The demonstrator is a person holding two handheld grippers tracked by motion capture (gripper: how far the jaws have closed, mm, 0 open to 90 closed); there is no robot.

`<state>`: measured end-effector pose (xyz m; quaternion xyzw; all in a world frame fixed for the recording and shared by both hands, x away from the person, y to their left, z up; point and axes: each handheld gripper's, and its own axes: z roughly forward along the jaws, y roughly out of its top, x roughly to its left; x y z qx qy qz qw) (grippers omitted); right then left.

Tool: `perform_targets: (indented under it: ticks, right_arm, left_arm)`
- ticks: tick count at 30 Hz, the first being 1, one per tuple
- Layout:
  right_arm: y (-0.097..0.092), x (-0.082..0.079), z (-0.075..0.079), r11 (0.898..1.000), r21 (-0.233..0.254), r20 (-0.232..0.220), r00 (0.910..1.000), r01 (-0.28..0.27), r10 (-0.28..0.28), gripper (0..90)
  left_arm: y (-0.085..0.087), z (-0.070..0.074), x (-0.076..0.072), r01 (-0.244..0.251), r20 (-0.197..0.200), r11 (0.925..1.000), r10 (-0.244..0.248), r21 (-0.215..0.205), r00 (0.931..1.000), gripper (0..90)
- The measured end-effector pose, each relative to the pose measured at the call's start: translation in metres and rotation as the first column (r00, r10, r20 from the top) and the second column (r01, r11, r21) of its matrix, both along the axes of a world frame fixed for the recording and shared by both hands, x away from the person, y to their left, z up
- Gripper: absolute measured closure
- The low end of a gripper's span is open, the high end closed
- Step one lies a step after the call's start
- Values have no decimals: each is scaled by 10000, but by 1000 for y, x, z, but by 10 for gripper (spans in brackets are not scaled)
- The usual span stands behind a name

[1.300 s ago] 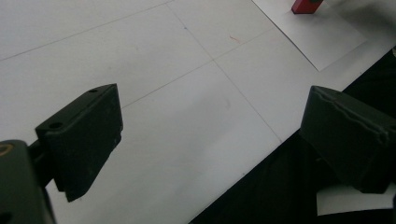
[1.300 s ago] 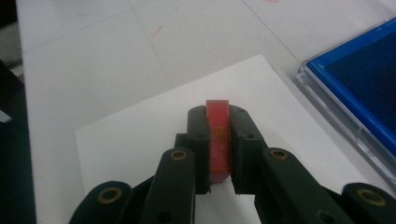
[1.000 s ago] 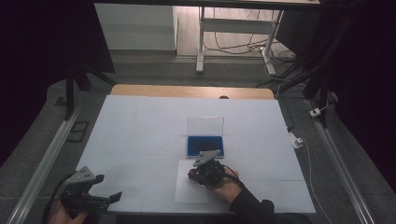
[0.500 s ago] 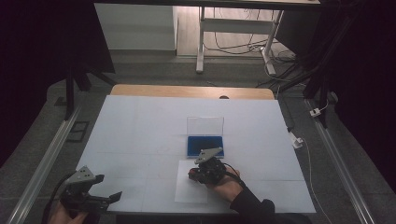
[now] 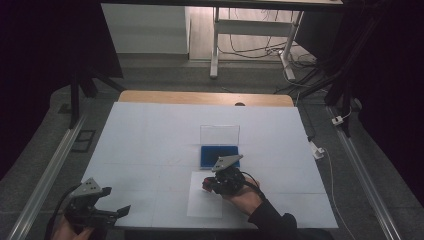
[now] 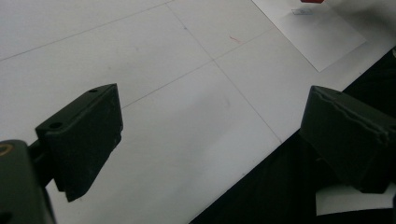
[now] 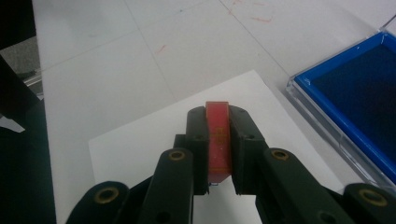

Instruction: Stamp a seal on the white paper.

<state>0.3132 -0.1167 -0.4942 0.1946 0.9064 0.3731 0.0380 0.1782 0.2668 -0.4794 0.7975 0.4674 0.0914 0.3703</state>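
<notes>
My right gripper (image 5: 208, 185) (image 7: 217, 113) is shut on a small red block (image 7: 218, 140), which stands upright between its pads. It hovers low over a white sheet of paper (image 5: 202, 206) (image 7: 140, 149) at the table's near middle. Just beyond the sheet lies a blue pad (image 5: 219, 156) (image 7: 359, 93) in a clear case, whose lid (image 5: 220, 135) stands open behind it. My left gripper (image 5: 118, 212) (image 6: 215, 126) is at the table's near left corner, open with nothing between its pads, partly over the table's edge.
The white table top (image 5: 150, 135) has a wooden strip (image 5: 200, 97) along its far edge. Metal rails (image 5: 45, 175) run down both sides. A white cable plug (image 5: 316, 149) lies off the right edge. The left gripper view shows the paper sheet (image 6: 322, 37) far off.
The right gripper has barely shifted over the paper with the red block in it. The left gripper has kept still.
</notes>
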Motion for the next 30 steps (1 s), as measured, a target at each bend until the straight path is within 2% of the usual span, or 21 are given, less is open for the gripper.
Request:
perform_targets:
  ticks: [10, 30]
  right_arm:
    - [-3, -1, 10, 9996, 257, 131, 9999, -98, 94, 796]
    - [-11, 3, 22, 9978, 618, 182, 9995, 248, -260, 797]
  left_arm:
    - [0, 0, 0, 20, 4, 10000, -20, 3, 10000, 59]
    - [-1, 0, 0, 28, 6, 10000, -28, 46, 10000, 59]
